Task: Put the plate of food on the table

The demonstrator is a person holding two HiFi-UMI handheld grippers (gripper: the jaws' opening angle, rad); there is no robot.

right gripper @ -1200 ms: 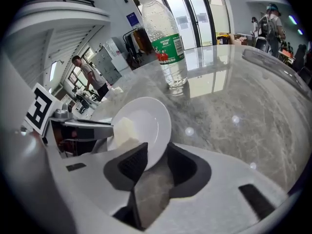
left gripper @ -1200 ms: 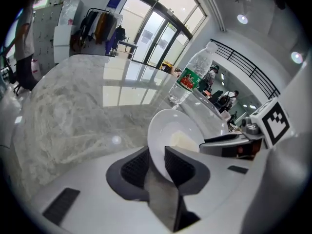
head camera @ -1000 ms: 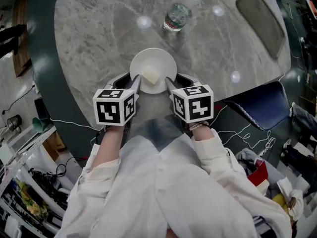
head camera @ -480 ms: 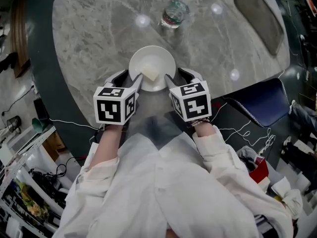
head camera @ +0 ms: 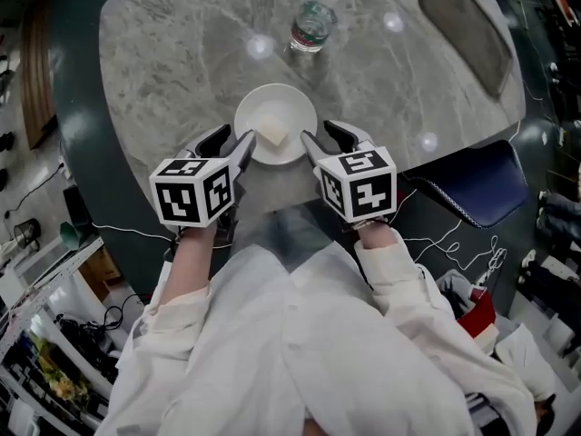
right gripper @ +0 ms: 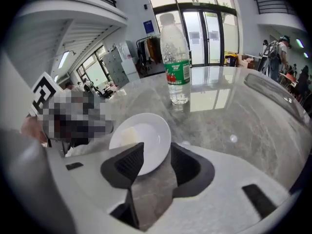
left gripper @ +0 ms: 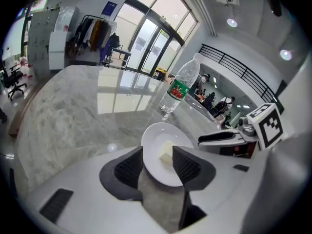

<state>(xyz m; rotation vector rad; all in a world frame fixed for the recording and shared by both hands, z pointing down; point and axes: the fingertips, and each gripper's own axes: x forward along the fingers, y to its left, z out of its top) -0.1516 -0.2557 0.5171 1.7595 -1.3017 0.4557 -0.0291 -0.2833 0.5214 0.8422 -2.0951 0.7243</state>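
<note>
The white plate, with a pale block of food on it, sits on the marble tabletop near its front edge. The left gripper and right gripper flank it. Both have just been opening. Their fingers stand wide apart, with the plate's rim between them but not gripped. A water bottle stands beyond.

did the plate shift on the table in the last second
No. The plate keeps the same spot just below the water bottle in the head view.
</note>
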